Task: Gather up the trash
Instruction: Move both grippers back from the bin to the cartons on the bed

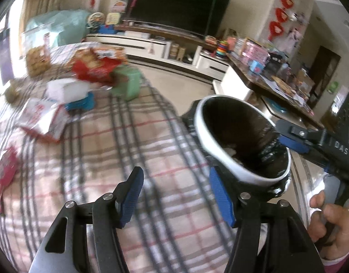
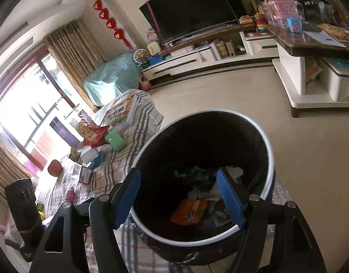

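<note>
Left hand-held gripper (image 1: 175, 195) stands released, empty, over bare plaid cloth (image 1: 119, 141) near the bed's edge. Right hand-held gripper (image 2: 179, 196) is released, empty, above the black-lined trash bin (image 2: 271, 159) beside that edge; an orange wrapper (image 2: 190, 211) lies inside. Snack bags (image 1: 94, 68), a green box (image 1: 126, 83) and a white packet (image 1: 44, 120) crowd the far end. Open floor (image 2: 231, 91) lies beyond.

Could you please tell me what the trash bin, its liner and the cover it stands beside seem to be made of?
Trash bin: likely hard plastic, going by its smooth white rim. Liner: thin black plastic film, glossy and wrinkled. Plaid cover: woven fabric, matte, draping in soft folds.
</note>
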`<state>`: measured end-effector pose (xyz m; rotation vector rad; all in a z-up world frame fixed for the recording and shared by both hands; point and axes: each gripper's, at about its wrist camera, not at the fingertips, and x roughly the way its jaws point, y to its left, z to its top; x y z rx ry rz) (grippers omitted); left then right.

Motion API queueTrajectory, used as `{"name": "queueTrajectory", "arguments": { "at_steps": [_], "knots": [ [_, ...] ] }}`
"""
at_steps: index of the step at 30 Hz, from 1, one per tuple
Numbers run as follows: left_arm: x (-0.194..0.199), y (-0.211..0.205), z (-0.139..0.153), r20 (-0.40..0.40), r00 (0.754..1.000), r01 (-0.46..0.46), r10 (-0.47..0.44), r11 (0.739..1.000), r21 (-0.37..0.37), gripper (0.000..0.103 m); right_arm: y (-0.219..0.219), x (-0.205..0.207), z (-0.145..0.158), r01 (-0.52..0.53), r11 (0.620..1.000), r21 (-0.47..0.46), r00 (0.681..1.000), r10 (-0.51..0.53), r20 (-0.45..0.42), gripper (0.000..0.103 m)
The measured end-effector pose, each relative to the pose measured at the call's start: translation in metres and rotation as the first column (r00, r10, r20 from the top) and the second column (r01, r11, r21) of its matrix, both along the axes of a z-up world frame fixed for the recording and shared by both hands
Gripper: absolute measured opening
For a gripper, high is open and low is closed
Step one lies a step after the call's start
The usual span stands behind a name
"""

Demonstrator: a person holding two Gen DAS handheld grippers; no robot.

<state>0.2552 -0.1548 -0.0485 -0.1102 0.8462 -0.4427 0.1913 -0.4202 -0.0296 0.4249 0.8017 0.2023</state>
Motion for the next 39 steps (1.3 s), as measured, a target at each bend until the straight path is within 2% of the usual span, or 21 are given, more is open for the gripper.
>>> {"name": "queueTrajectory", "arguments": {
  "at_steps": [5, 14, 20, 23, 30, 39],
  "knots": [
    [-0.013, 0.031, 0.001, -0.004, 0.997, -0.072, 0.072, 0.997, -0.006, 0.062, 0.023, -0.001, 0.003, -0.037, 0.999, -0.009, 0.999, 0.037, 0.018, 0.079],
    [-0.036, 0.068, 0.005, 0.006, 0.985, -0.175, 0.175, 0.985, 0.006, 0.067, 0.071, 0.005, -0.002, -0.140, 0.990, -0.011, 0.990, 0.140, 0.018, 0.080],
    [-0.044, 0.078, 0.011, 0.012, 0.974, -0.228, 0.228, 0.973, 0.014, 0.067, 0.100, 0.012, -0.003, -0.200, 0.979, -0.027, 0.980, 0.200, 0.020, 0.080],
    [-0.042, 0.079, 0.013, 0.013, 0.970, -0.243, 0.243, 0.970, 0.017, 0.068, 0.112, 0.018, -0.002, -0.225, 0.973, -0.044, 0.974, 0.226, 0.025, 0.080],
    [-0.025, 0.077, 0.019, 0.010, 0.961, -0.277, 0.277, 0.961, 0.021, 0.078, 0.132, 0.046, 0.001, -0.273, 0.957, -0.101, 0.960, 0.277, 0.030, 0.080],
    [0.015, 0.074, 0.011, -0.006, 0.939, -0.343, 0.343, 0.938, 0.047, 0.080, 0.148, 0.091, -0.006, -0.315, 0.939, -0.142, 0.948, 0.319, 0.007, 0.080]
  ]
}}
